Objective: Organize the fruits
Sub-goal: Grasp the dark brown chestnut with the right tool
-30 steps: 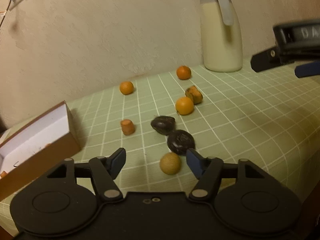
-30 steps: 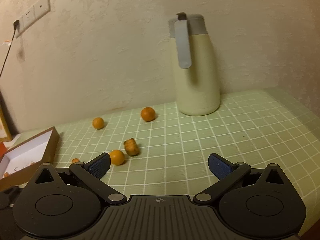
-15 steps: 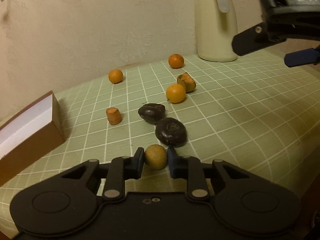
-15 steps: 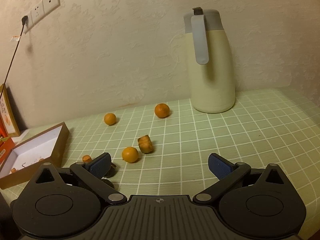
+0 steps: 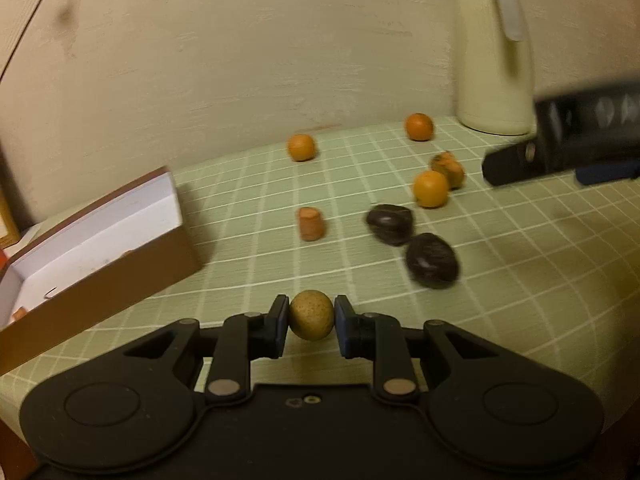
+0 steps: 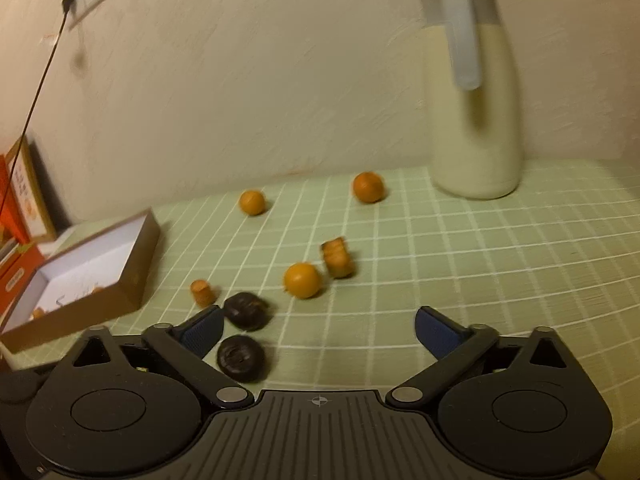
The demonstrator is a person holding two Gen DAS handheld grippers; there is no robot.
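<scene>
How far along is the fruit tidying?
Barely begun: the box holds only a couple of small pieces. The left gripper grips a yellowish fruit. The right gripper is open, holding nothing. Three oranges, two dark fruits and two orange chunks wait on the tablecloth.

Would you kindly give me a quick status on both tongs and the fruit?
Left tongs shut on yellow-brown fruit. Right tongs open, empty, above the cloth. Open box to the left; nothing between it and the fruit.

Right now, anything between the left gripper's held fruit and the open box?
Nothing: bare checked cloth between the yellow-brown fruit in the left gripper and the box, in the left wrist view.
</scene>
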